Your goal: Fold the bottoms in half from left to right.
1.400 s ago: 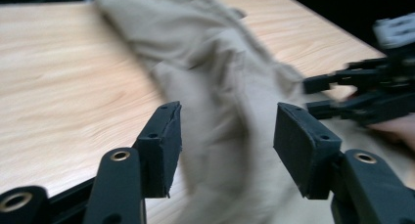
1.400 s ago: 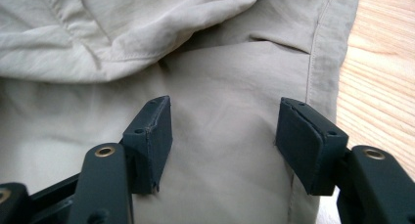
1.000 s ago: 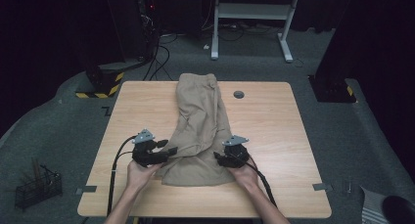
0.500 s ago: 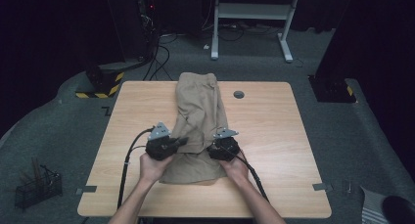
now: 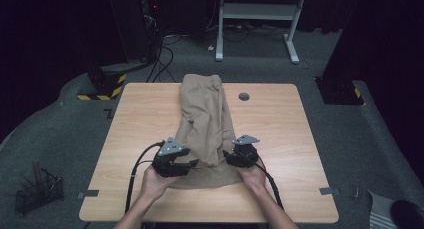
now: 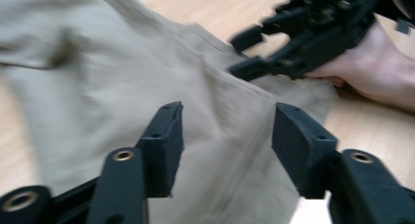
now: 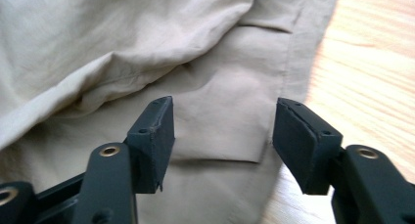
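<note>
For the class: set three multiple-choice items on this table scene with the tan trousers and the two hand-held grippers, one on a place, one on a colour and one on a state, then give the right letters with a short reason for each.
1. Where do the trousers lie on the table?
A. Along its middle, running from the near edge to the far edge
B. Bunched in the far right corner
C. Hanging off the left side

2. What colour are the trousers?
A. Dark blue
B. Tan
C. Red

3. How do the jaws of the right gripper stand?
A. Shut on a fold of cloth
B. Apart, with cloth showing flat between them
C. Shut on the table edge

Answers:
1 A, the high view shows them laid lengthwise down the middle.
2 B, every view shows tan cloth.
3 B, the right gripper view shows a wide gap between the pads.
</note>
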`<state>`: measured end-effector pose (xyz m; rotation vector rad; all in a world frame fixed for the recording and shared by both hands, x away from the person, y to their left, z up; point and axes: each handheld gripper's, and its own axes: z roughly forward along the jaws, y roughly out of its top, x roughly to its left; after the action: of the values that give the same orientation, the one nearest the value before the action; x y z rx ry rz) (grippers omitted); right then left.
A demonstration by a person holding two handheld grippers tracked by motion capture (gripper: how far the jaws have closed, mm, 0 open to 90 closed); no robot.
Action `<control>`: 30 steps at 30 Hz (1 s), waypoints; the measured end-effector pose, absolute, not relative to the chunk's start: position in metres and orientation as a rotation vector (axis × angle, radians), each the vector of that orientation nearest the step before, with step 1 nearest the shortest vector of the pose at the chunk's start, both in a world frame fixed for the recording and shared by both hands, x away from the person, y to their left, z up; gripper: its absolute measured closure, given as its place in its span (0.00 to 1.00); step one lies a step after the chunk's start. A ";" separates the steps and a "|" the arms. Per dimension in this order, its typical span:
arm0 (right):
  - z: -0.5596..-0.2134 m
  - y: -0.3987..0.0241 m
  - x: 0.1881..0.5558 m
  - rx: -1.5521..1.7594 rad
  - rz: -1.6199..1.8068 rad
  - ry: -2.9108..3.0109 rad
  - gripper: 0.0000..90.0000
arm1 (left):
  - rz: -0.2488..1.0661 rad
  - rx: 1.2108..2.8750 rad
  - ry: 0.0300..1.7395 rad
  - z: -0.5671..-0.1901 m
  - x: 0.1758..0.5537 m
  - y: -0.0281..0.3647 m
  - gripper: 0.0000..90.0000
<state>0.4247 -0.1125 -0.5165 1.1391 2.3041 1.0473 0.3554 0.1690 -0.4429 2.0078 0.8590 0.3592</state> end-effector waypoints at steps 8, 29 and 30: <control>-0.507 -0.111 0.420 1.102 1.111 2.315 0.53 | 0.393 1.966 1.018 -0.450 0.371 0.195 0.44; -0.512 -0.088 0.413 1.039 1.105 2.426 0.59 | 0.477 1.968 1.196 -0.515 0.365 0.205 0.41; -0.514 -0.087 0.414 1.045 1.094 2.427 0.60 | 0.485 1.968 1.197 -0.517 0.367 0.204 0.41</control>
<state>0.4141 -0.0874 -0.5143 1.0452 2.4266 1.0936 0.3672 0.2035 -0.5170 1.9678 1.1972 0.4846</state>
